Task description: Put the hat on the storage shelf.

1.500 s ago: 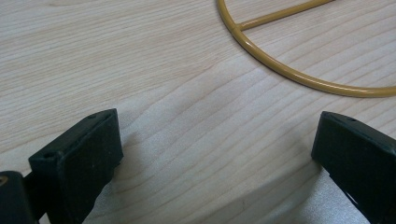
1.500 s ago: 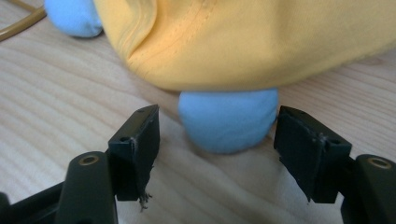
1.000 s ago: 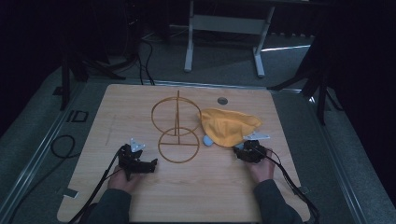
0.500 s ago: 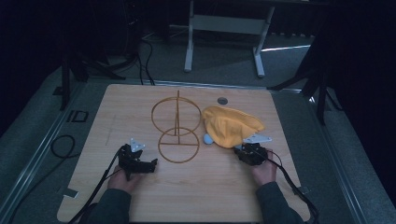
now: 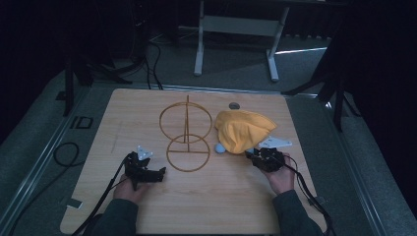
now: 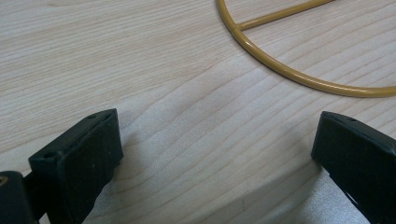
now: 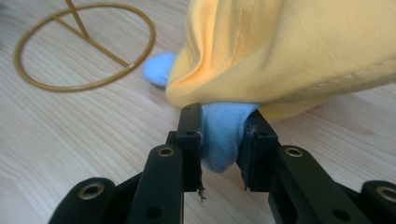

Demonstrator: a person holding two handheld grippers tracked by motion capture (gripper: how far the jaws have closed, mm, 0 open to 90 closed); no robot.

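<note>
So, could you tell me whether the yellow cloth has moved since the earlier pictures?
Yes. The yellow cloth has bunched up taller and pulled in from the right, judged against the wire stand, as the right gripper closed on its blue part.

- Blue item (image 7: pixel 223 135): most of it is covered by the yellow cloth (image 7: pixel 299 51). Only two ends show, one between the right gripper's (image 7: pixel 223 140) jaws, one beside the cloth's fold. Its kind cannot be told.
- Yellow cloth: cut off by the top and right edges of the right gripper view.
- Wire stand (image 6: pixel 299 74): in the left gripper view only an arc of its ring and the start of a spoke show; the rest runs past the top and right edges.
- Small dark disc (image 5: pixel 234 105), beyond the cloth: too small to identify.
- Left gripper (image 5: pixel 162 173): its jaw tips are too small and dark in the high view to read.
</note>
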